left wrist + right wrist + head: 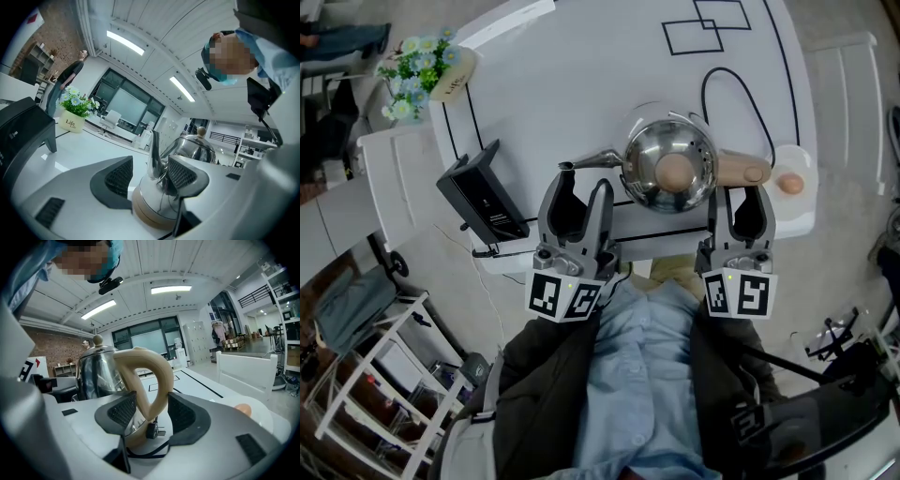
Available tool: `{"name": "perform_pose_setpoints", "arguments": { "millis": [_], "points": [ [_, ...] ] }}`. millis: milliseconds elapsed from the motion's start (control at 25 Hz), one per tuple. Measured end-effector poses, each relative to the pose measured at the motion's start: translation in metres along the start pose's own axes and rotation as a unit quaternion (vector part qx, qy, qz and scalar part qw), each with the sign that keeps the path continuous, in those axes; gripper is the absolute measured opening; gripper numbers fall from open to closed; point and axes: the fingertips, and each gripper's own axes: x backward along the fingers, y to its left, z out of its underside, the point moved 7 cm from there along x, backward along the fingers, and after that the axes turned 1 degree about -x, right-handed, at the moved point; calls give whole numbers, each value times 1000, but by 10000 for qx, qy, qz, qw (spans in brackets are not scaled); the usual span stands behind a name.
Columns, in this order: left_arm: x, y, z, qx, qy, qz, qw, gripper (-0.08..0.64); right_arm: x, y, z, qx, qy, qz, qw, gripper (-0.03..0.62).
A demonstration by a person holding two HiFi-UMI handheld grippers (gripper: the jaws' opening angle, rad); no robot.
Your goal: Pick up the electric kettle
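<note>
1. Currently, left gripper (579, 189) is reaching far-ward, jaws standing apart around the spout (153, 150), not clamping.
2. Right gripper (739, 197) is tilting slightly down, jaws released around the handle (161, 376).
3. Electric kettle (667, 159) is sitting on the white table (581, 84), near edge.

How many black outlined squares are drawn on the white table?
2. Both lie at the far end of the white table, beyond the shiny steel electric kettle: the nearer square and the farther square, overlapping at a corner. No others show.
</note>
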Motion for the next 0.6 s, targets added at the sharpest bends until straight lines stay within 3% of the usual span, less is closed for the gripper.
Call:
{"name": "perform_pose_setpoints", "arguments": {
  "millis": [600],
  "points": [
    [-19,5,-11,47,-260,-87,9996,224,-23,-20,-16,171,-84,152,9997,198]
  ]
}}
